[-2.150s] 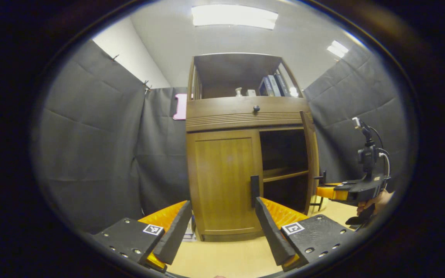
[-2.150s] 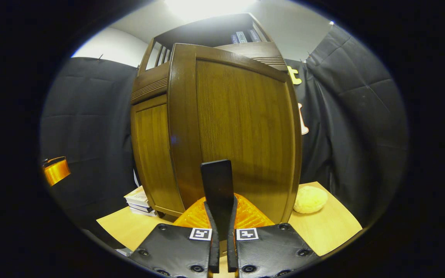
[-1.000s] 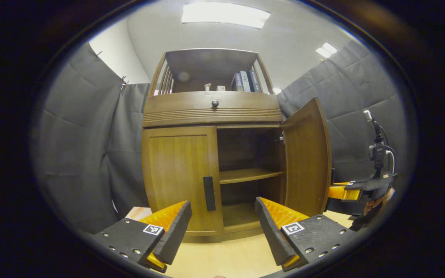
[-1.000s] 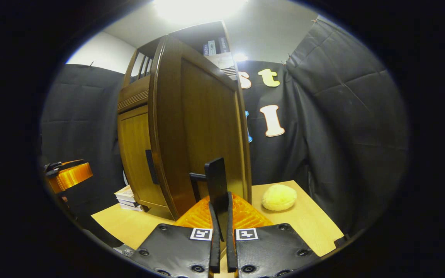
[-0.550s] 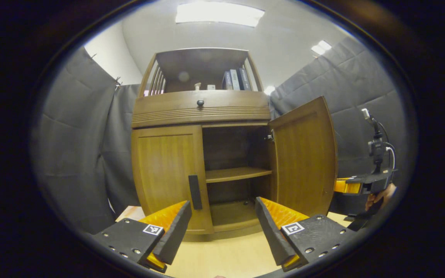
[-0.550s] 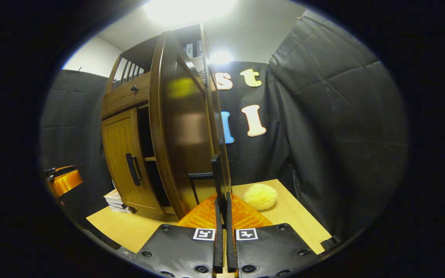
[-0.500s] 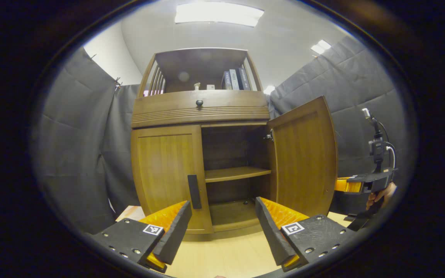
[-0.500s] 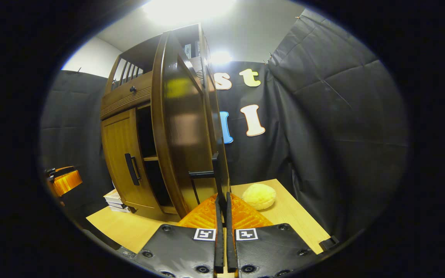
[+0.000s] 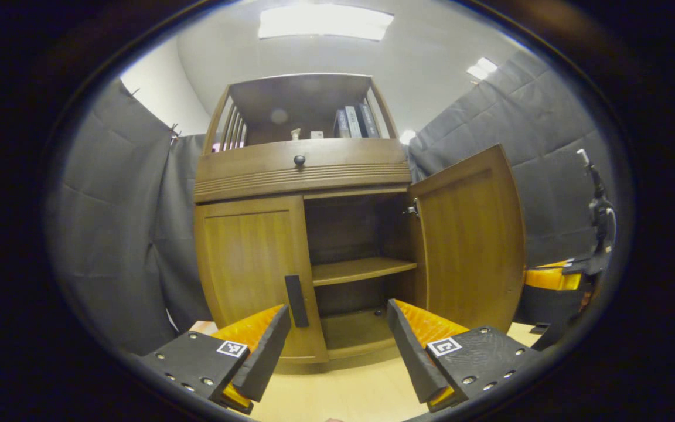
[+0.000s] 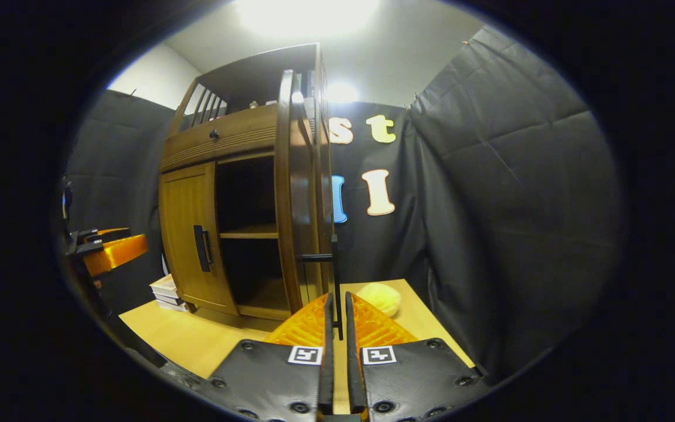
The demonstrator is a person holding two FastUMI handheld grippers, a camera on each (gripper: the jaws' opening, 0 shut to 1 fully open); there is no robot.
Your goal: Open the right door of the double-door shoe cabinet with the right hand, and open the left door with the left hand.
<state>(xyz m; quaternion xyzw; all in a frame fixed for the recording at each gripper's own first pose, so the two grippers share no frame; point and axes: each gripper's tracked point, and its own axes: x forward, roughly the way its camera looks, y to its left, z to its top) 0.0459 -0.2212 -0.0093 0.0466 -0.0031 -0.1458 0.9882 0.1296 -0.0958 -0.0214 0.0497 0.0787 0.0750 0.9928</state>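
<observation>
right door (image 9: 471, 240): swung wide since two seconds ago, when it stood nearly edge-on in the left gripper view; now its inner face fills the right centre of that view, and in the right gripper view it runs edge-on down the middle (image 10: 297, 193).
handle (image 10: 334, 281): thin dark bar on the right door, held between the right gripper's fingers at lower centre of the right gripper view.
right gripper (image 10: 336, 319): fingers pressed together on the handle; also seen at the far right edge of the left gripper view (image 9: 554, 276).
meaning: first half of the task looks done; release of the handle is likely next.
left door (image 9: 252, 269): shut, as in the earlier frames, at centre left of the left gripper view; flat panel in a raised frame, with a dark upright pull (image 9: 296, 300) at its inner edge.
left gripper (image 9: 337, 343): fingers wide apart, holding nothing, at the bottom of the left gripper view; the pull sits just above its left finger, closer than a second ago.
cabinet (image 9: 302, 170): glossy brown wood with ribbed trim, a round knob above, a bare shelf (image 9: 361, 271) inside.
table (image 10: 197, 340): pale smooth wood.
ball (image 10: 378, 298): fuzzy yellow round, right of the cabinet, lower centre of the right gripper view.
</observation>
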